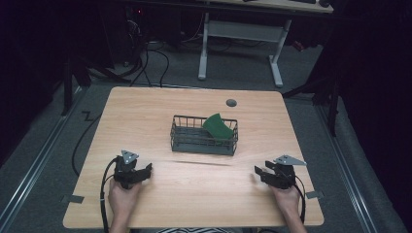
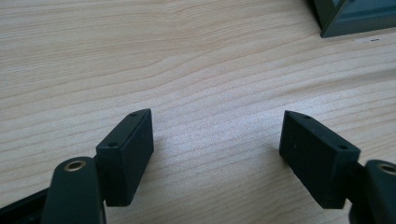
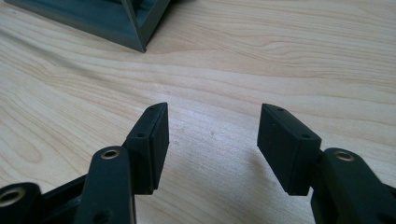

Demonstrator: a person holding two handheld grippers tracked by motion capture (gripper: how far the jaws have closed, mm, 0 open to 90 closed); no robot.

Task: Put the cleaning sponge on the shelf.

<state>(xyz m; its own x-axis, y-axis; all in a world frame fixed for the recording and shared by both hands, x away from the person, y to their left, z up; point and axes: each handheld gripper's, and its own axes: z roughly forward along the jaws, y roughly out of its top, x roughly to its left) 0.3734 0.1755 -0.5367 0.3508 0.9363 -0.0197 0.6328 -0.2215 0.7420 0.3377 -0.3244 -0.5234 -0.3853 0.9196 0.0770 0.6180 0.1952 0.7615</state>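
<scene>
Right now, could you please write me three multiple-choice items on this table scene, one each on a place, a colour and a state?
1. Where does the green object sit?
A. In the right end of the wire basket
B. On the table beside the left gripper
C. Between the right gripper's jaws

2. What colour is the wire basket?
A. White
B. Dark grey
C. Red

3. How do the jaws of the left gripper and right gripper stand?
A. Both apart with nothing between them
B. Both shut on the basket
C. Left shut, right holding the green object

Answers: 1 A, the high view shows it leaning inside the basket's right end. 2 B, its wires and base look dark grey. 3 A, each gripper view shows bare table between its jaws.
</scene>
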